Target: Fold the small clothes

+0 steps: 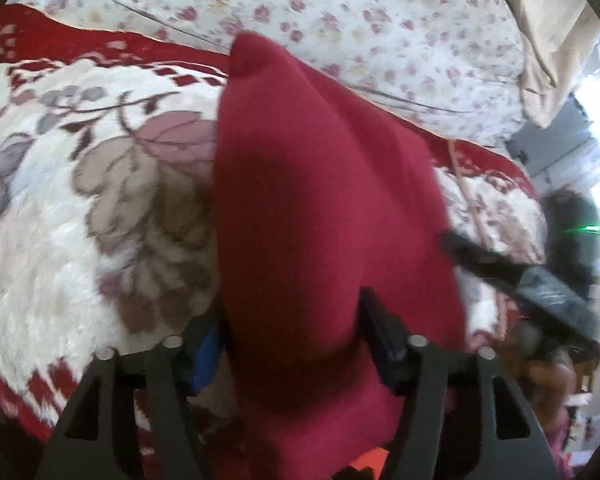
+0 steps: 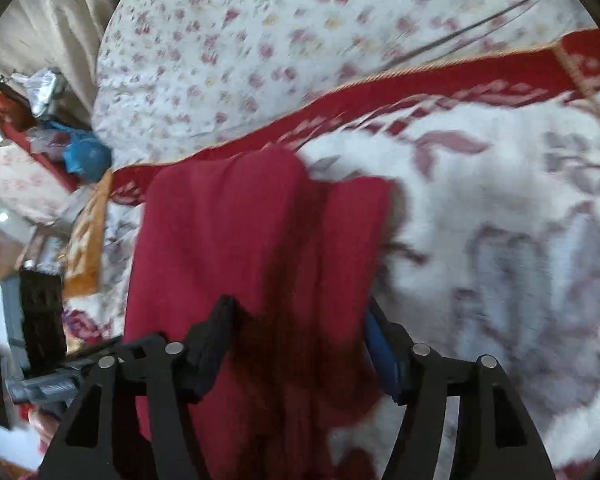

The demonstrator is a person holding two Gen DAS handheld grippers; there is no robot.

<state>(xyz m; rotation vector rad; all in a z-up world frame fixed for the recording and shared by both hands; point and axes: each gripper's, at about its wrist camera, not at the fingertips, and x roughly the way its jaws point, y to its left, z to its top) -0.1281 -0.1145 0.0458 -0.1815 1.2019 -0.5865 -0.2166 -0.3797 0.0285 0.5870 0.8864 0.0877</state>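
A dark red knit garment (image 1: 324, 208) hangs draped between the fingers of my left gripper (image 1: 296, 320), which is shut on it and holds it above the bed. The same garment (image 2: 260, 248) fills the middle of the right wrist view, bunched in two folds between the fingers of my right gripper (image 2: 300, 336), which is also shut on it. The cloth hides both sets of fingertips. The right gripper's body (image 1: 540, 284) shows at the right of the left wrist view.
Below lies a plush white blanket (image 1: 60, 208) with grey-pink flowers and a red border (image 2: 460, 72). Beyond it is a floral sheet (image 1: 340, 8). A beige curtain (image 2: 48, 28) and a clutter of bags (image 2: 76, 152) stand at the left of the right wrist view.
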